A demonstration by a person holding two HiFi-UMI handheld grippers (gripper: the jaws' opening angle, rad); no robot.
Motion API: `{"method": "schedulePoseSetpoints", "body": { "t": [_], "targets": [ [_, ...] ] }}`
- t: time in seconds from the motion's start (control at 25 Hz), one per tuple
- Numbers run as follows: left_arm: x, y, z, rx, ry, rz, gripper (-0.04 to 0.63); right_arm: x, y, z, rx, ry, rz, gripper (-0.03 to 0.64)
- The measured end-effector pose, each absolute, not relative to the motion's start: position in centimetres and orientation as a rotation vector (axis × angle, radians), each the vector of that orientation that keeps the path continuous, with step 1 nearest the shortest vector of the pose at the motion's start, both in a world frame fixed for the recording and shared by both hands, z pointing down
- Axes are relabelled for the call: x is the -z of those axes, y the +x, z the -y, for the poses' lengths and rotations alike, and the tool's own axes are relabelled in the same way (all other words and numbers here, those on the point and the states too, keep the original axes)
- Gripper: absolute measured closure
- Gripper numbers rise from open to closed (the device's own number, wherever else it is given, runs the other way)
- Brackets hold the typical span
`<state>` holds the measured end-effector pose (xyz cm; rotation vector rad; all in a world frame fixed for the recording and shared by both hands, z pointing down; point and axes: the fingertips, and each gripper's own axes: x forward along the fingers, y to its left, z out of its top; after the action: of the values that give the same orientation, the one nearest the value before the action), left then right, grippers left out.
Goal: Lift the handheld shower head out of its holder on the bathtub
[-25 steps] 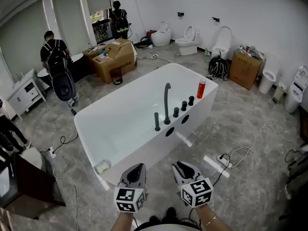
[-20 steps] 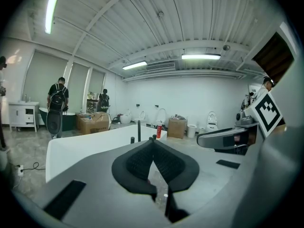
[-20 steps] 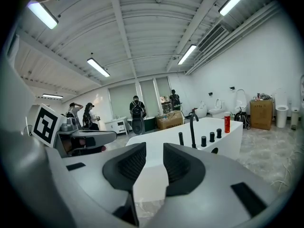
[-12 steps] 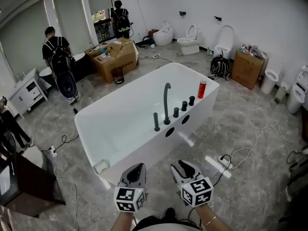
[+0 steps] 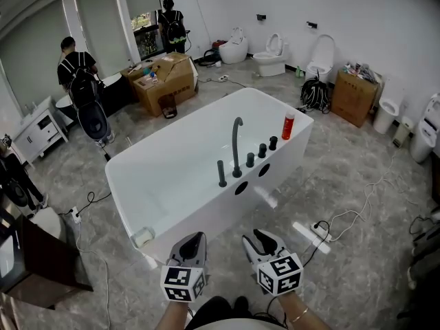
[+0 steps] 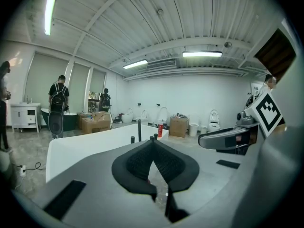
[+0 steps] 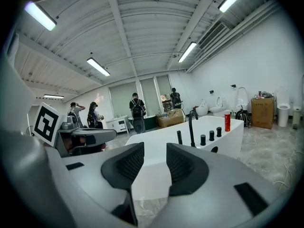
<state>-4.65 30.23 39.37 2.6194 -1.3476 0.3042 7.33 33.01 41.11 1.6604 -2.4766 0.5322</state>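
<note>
- Handheld shower head [image 5: 221, 173] stands untouched in its holder on the bathtub [image 5: 289, 158] rim, beside the spout [image 5: 236, 146].
- Left gripper [image 5: 194, 239], jaws together and empty, hangs well short of the bathtub.
- Right gripper [image 5: 256, 236], jaws just opened, nothing between them, hangs alongside.

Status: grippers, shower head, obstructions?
Left gripper shut, empty; right gripper just opened, empty. Shower head upright on bathtub rim, untouched. Both short of it, nothing between.

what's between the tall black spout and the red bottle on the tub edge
Three black knobs stand in a row between spout and bottle, on the tub rim; the head view shows it.
</note>
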Motion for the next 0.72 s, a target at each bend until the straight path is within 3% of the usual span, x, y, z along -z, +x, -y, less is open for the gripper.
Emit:
{"method": "schedulePoseSetpoints", "body": {
  "t": [0.72],
  "targets": [
    [-41.8, -4.7, -23.1, -0.345, 2.578, 1.349, 0.575, -43.4, 7.8, -26.0, -0.575, 1.647, 2.451, 0.477]
  ]
}}
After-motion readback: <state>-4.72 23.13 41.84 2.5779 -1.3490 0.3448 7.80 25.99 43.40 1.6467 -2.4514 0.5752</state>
